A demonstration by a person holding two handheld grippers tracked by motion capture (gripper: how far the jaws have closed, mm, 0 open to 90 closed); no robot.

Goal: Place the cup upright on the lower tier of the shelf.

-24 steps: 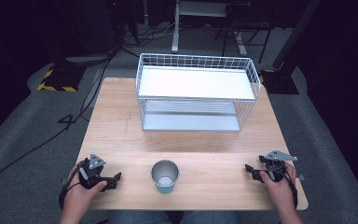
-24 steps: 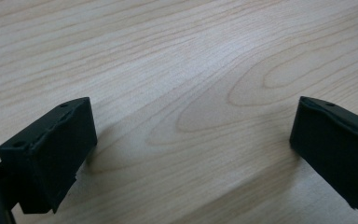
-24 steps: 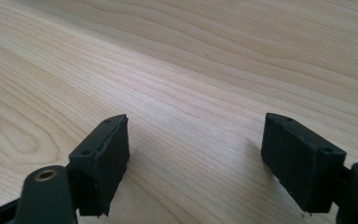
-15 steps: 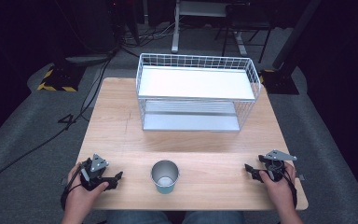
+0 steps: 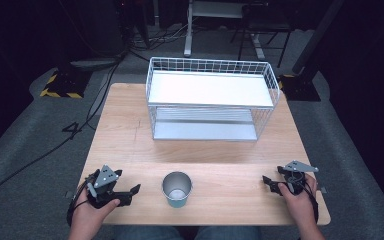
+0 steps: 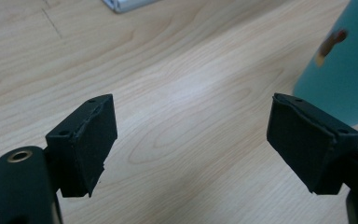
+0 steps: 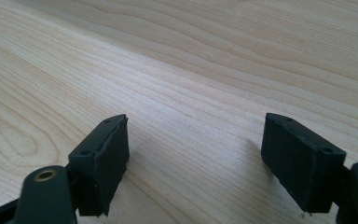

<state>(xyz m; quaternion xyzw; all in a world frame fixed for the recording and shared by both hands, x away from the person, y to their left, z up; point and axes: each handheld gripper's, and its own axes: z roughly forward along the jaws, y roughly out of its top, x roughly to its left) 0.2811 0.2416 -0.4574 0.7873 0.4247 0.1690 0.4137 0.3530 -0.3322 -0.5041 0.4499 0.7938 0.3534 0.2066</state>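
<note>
A teal cup [image 5: 177, 189] with a metal inside stands upright near the table's front edge, in the middle. My left gripper [image 5: 134, 192] rests low at the front left, open, its jaws pointing right toward the cup. In the left gripper view the jaws stand wide apart over bare wood, and the cup's teal wall [image 6: 342, 65] rises at the right edge, just beyond the right pad [image 6: 305, 144]. My right gripper [image 5: 267, 182] sits at the front right, open, with only wood grain between its pads [image 7: 100, 163].
A white wire basket rack [image 5: 211, 100] with two shelves stands at the back of the wooden table [image 5: 125, 135]. Bare wood lies between the rack and the cup. Cables and a stand base lie on the dark floor behind.
My left gripper has shifted slightly and turned toward the cup. The right gripper and the cup stay where they were.
</note>
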